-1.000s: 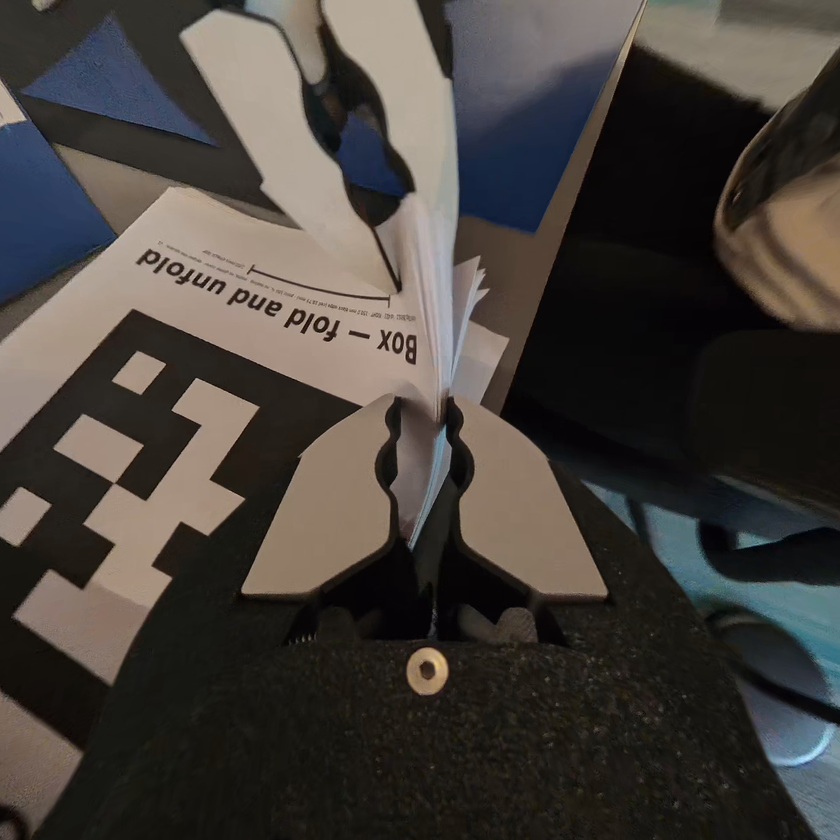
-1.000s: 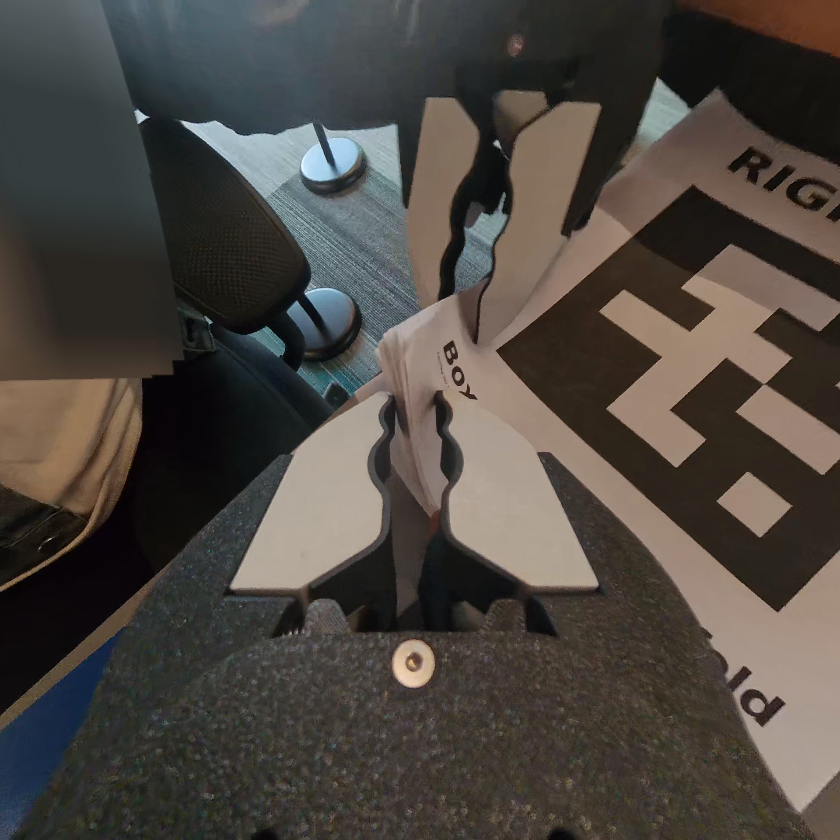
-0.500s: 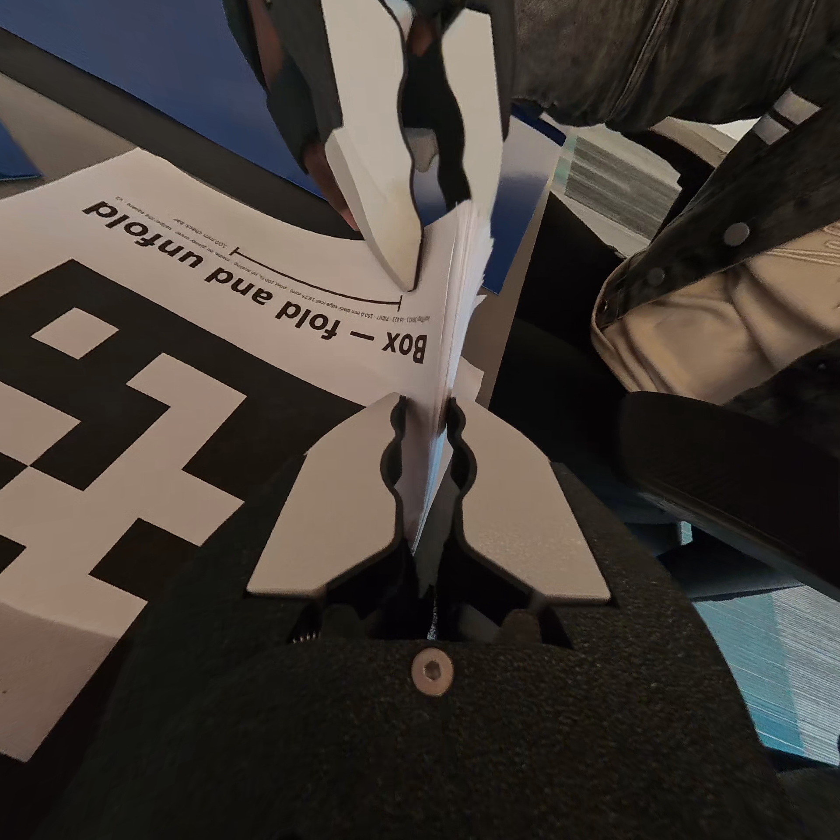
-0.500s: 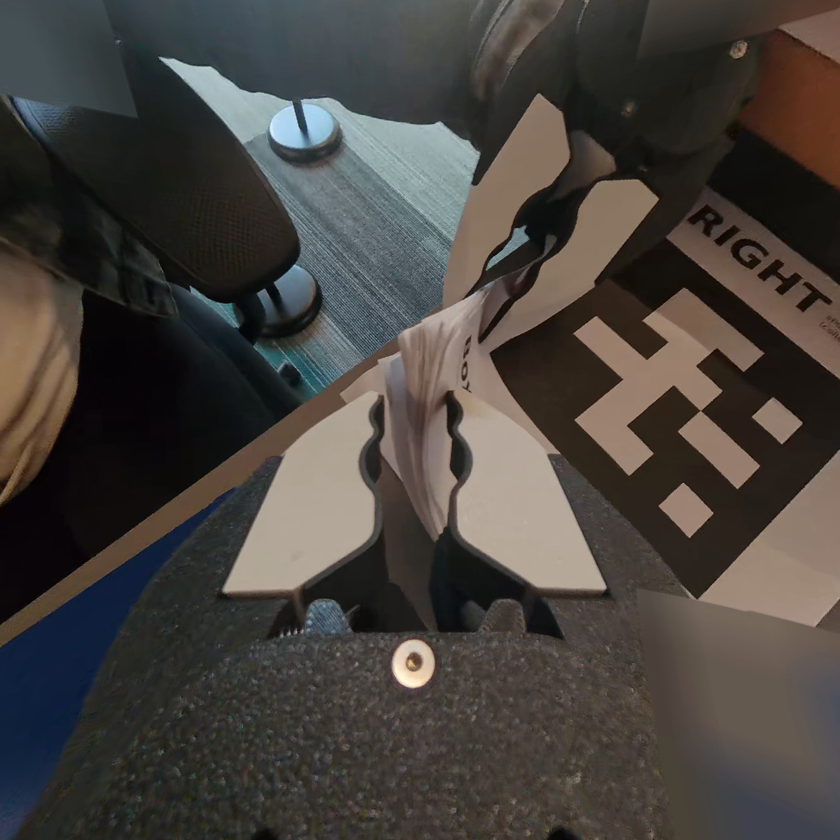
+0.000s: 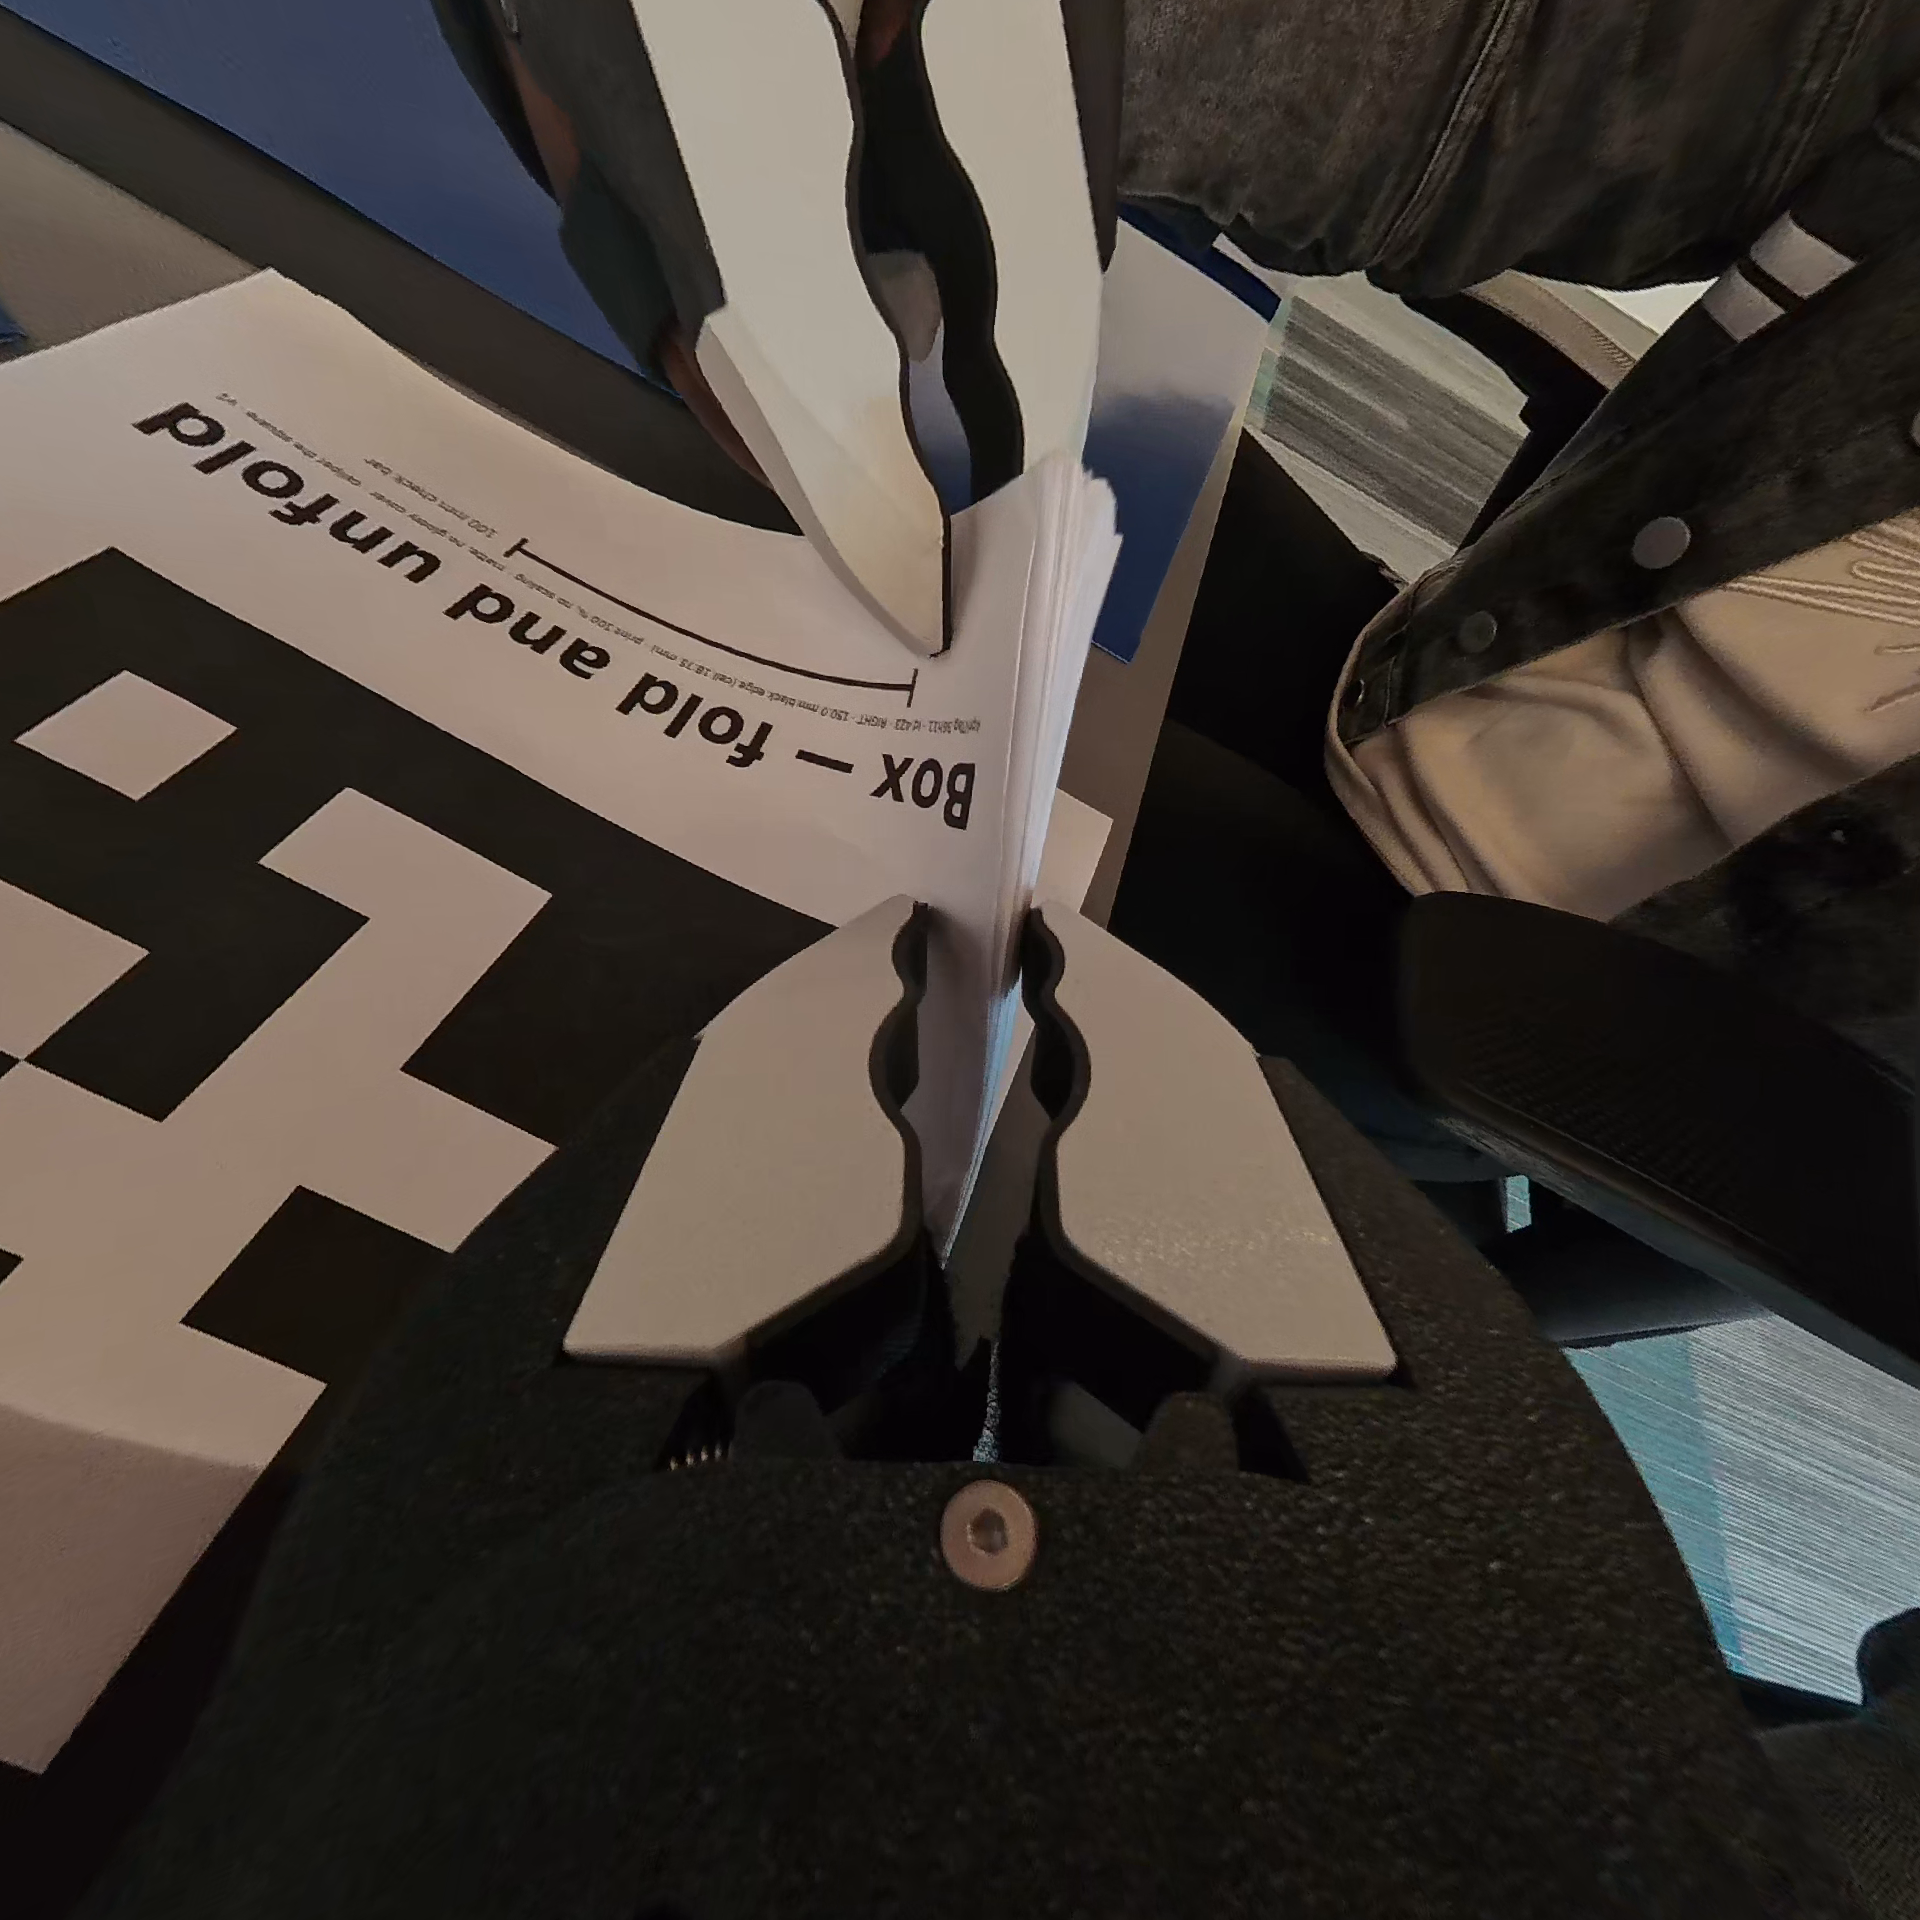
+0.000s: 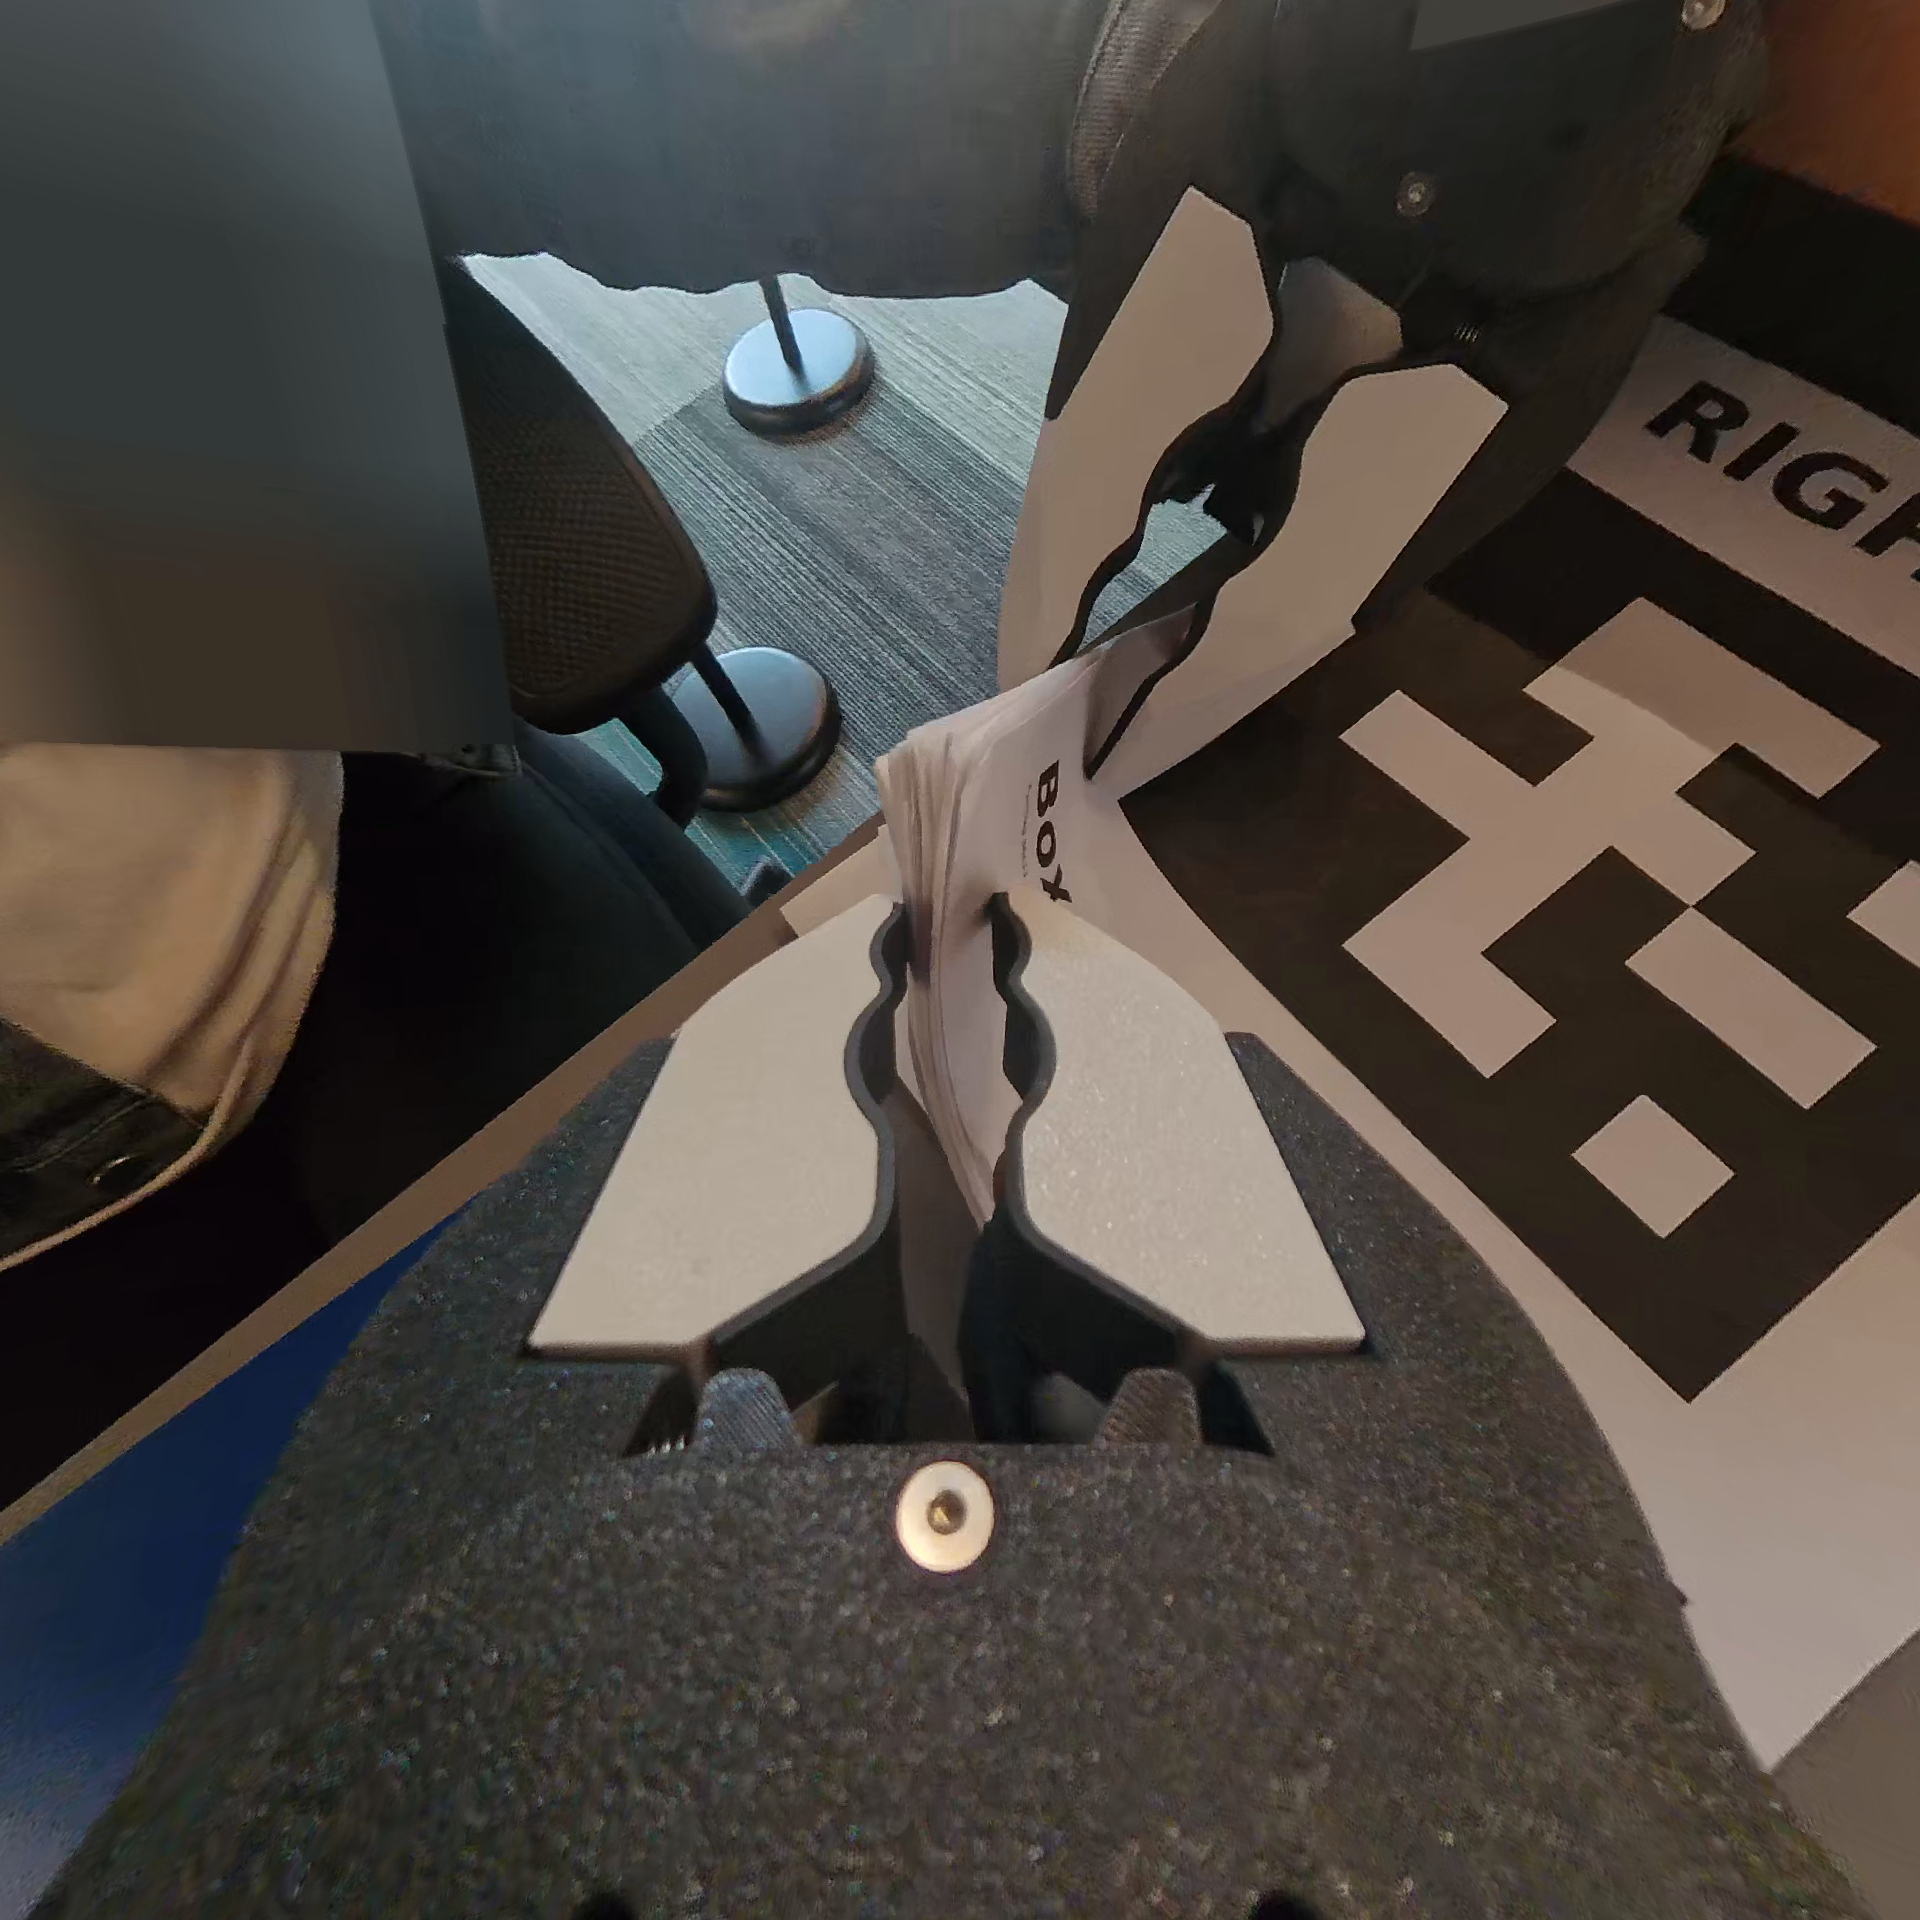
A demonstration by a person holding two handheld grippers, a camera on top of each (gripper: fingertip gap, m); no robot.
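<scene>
A stack of white paper sheets (image 5: pixel 727 665) lies on the table, its top sheet printed with a large black square pattern and black lettering. My left gripper (image 5: pixel 971 920) is shut on the stack's near edge, which stands bent upward between the jaws. My right gripper (image 5: pixel 997 566) shows just beyond it, closed on the same raised edge. In the right wrist view my right gripper (image 6: pixel 948 920) is shut on the fanned edge of the stack (image 6: pixel 1558 883). The left gripper (image 6: pixel 1096 717) grips the same edge a little farther along.
Blue sheets (image 5: pixel 312 125) lie on the dark table beyond the paper, and one shows in the right wrist view (image 6: pixel 156 1558). The table edge (image 6: pixel 416 1195) runs beside both grippers. Past it are a person's beige shirt (image 5: pixel 1558 779), a black chair armrest (image 5: pixel 1662 1143), round chair feet (image 6: pixel 779 727) and striped carpet (image 6: pixel 883 499). Some 5 centimetres of space lies between my two pairs of fingers.
Both grippers stay shut on the paper edge. The right gripper has come closer in the left wrist view. The left gripper has shifted right in the right wrist view, and the edge fans more.
</scene>
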